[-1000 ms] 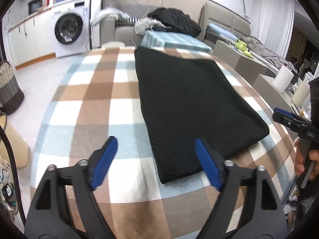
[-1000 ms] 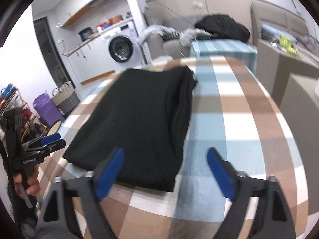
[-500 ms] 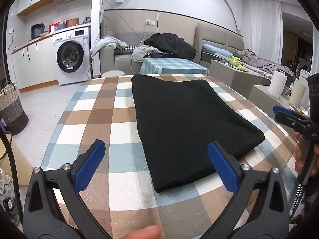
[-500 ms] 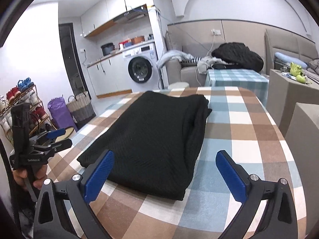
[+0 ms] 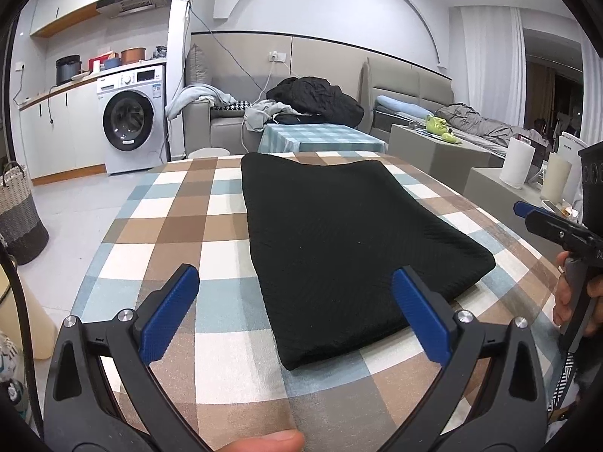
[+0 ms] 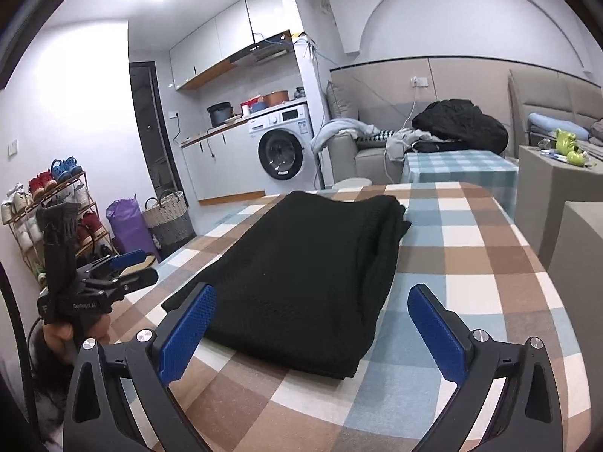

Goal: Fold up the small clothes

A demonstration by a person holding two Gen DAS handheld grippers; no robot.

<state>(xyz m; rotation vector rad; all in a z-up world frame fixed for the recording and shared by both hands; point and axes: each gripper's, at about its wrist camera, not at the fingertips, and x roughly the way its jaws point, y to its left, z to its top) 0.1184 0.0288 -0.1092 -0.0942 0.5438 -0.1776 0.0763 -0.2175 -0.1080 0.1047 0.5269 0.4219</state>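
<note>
Our left claw (image 5: 294,312) and right claw (image 6: 312,324) are both wide and hold nothing. The black cloth (image 5: 339,233) lies folded on the desk (image 5: 181,233), just ahead of them. We think this fold is done; next we grab an end to fold again.

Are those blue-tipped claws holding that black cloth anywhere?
No. The left gripper and right gripper both stand open and empty; the folded black garment lies free on the checked tablecloth.
</note>
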